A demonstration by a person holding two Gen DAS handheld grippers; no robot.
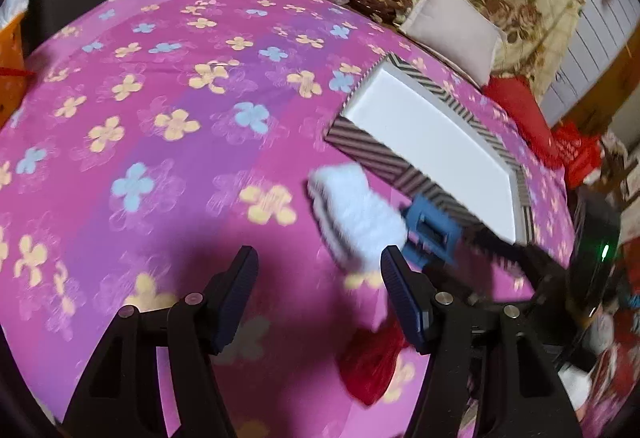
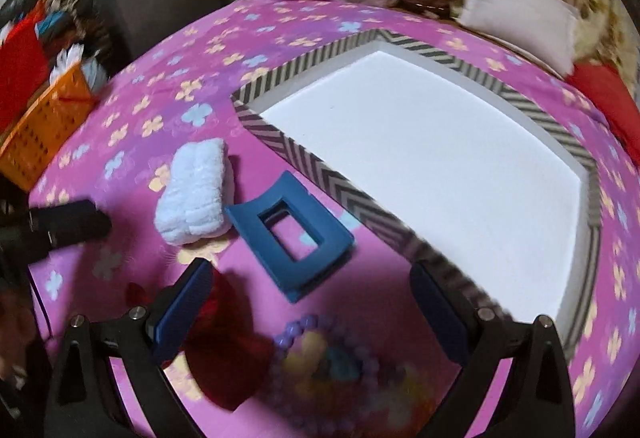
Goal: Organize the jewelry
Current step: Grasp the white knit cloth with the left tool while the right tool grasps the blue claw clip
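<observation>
Left wrist: left gripper [image 1: 318,292] has its jaws apart, nothing between them, hovering over the bed [image 1: 160,117] with its pink flowered sheet. White scrunchie [image 1: 352,211] sits just ahead of the right-side pad, blue clip [image 1: 430,234] just beyond it, both against the near wall of the striped box [image 1: 376,153]. Red scrunchie [image 1: 370,366] lies low, partly behind the right-side finger. Frame is smeared, so fast motion is likely; risk is closing off-target and pinching sheet with the scrunchie, or knocking the clip. Right gripper body shows at the right edge, close enough that the two could collide over the same pile. Right wrist: right gripper [image 2: 312,314] is also spread wide and empty, above the clip [image 2: 290,234], which lies flat on the sheet, rectangular hole up, near the box [image 2: 312,161] wall but not touching as far as I can tell. White scrunchie [image 2: 196,193] touches the clip's left corner, so lifting one may drag the other. Red scrunchie [image 2: 228,350] sits beside the left pad; a purple bead bracelet [image 2: 316,354] lies between the fingers, blurred. Beads could roll or snag on a grab. Box interior is white, nothing in it; clip is hard plastic and may slip from the pads.
</observation>
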